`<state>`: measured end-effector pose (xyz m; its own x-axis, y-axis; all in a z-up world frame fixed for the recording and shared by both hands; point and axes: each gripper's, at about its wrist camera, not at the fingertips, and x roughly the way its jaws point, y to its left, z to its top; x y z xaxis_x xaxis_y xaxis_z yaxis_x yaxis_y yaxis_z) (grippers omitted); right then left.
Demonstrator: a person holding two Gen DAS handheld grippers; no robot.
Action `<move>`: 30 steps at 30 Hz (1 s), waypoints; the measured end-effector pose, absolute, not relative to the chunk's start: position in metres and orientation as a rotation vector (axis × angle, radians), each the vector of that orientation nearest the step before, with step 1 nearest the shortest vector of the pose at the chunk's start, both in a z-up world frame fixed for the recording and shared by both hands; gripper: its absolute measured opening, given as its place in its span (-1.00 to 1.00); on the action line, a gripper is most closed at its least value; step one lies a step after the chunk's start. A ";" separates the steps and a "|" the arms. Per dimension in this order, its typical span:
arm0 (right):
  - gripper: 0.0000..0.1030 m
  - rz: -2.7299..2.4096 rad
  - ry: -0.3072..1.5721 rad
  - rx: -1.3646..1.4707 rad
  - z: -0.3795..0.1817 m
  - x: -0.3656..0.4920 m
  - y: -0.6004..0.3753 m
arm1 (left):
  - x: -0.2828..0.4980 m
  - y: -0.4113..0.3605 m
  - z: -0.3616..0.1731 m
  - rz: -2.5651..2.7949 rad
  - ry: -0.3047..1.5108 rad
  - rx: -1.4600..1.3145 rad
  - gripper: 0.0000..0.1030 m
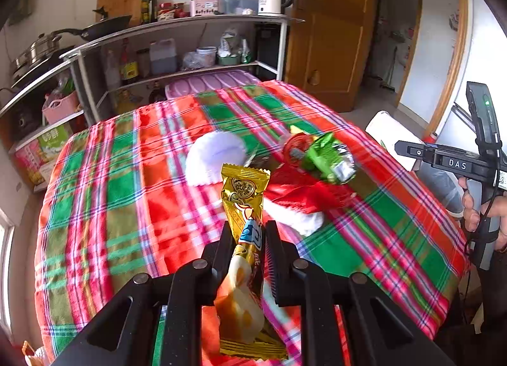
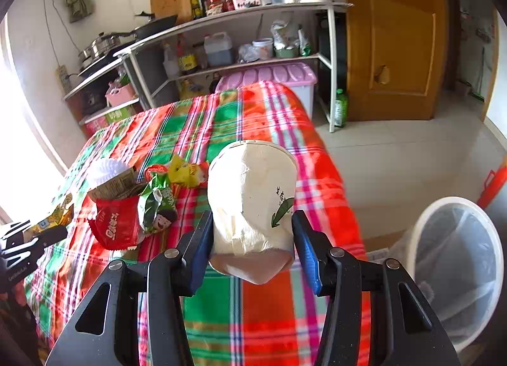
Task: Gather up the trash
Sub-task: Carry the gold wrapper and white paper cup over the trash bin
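Observation:
My left gripper (image 1: pixel 248 233) is shut on a gold snack wrapper (image 1: pixel 244 207) and holds it above the plaid tablecloth (image 1: pixel 126 176). My right gripper (image 2: pixel 252 226) is shut on a crumpled white paper cup (image 2: pixel 252 198), held over the table's right side; this cup shows at the right in the left wrist view (image 1: pixel 389 135). On the cloth lie a red wrapper (image 2: pixel 115 226), a green wrapper (image 2: pixel 157 201), a yellow wrapper (image 2: pixel 185 171) and a white paper liner (image 2: pixel 103 173). The trash bin (image 2: pixel 456 258) with a clear bag stands on the floor at the right.
A metal shelf (image 2: pixel 221 21) with pans, bottles and a kettle stands behind the table. A purple-lidded storage box (image 2: pixel 269 76) sits at the table's far edge. A wooden door (image 2: pixel 393 36) is at the back right. A green bottle (image 2: pixel 340 108) stands on the floor.

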<state>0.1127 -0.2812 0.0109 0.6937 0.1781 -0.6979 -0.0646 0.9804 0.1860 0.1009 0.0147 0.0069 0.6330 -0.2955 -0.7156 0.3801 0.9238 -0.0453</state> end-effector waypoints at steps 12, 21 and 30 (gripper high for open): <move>-0.03 0.013 0.732 0.197 0.032 0.071 -0.332 | 0.105 -0.069 0.021 -0.551 0.759 0.130 -0.63; -0.03 -0.089 0.695 0.215 0.044 0.041 -0.372 | 0.102 -0.139 0.031 -0.677 0.733 0.146 -0.62; -0.03 -0.223 0.669 0.233 0.049 0.012 -0.420 | 0.104 -0.217 0.031 -0.769 0.742 0.159 -0.62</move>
<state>0.0120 -0.4201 0.0493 0.7627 -0.1288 -0.6338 0.2777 0.9502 0.1412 0.1035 -0.2175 0.0314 0.4825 -0.5744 -0.6613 0.6815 0.7205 -0.1286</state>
